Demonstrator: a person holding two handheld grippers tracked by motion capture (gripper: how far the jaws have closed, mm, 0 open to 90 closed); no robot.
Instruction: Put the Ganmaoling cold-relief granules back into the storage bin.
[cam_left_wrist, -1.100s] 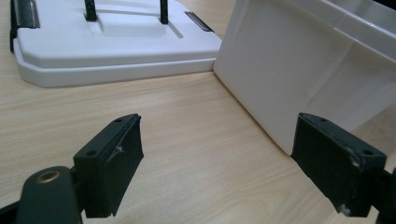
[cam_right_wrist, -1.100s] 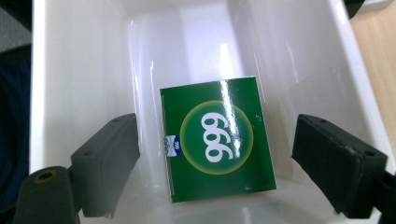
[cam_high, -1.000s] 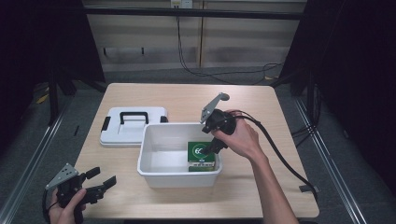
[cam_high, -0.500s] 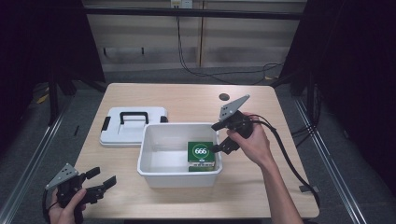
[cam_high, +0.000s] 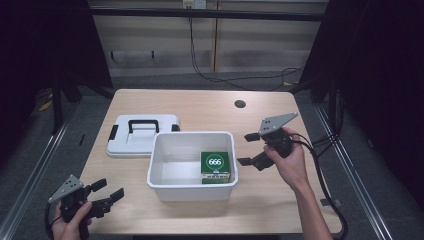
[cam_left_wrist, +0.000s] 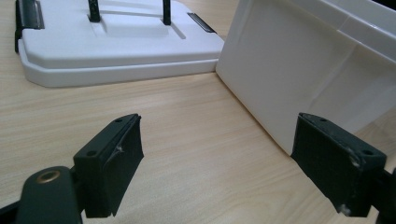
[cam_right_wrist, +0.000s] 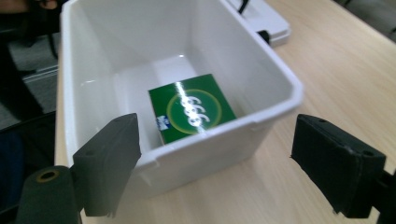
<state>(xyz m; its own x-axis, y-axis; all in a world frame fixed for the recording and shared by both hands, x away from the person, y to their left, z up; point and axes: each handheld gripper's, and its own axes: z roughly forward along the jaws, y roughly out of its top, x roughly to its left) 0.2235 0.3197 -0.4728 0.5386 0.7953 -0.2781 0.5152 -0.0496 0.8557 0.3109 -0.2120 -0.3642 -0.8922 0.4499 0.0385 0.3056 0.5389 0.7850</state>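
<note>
A green box with "666" on it lies flat inside the white bin, against the bin's right wall. The bin sits in the middle of the counter. Its white lid, with a black handle, lies flat on the counter behind the bin's left side, just touching it.

The right hand-held gripper hangs in the air just past the bin's right wall. Its jaws are wide apart and hold nothing. The left hand-held gripper is at the counter's front left corner, also wide apart and empty.

The box looks packed, so I think the lid comes next. To do it well, grab the lid by its handle or edge, lift it flat, and line up its corners with the bin's rim before lowering. The other gripper could steady the bin so it does not slide.
</note>
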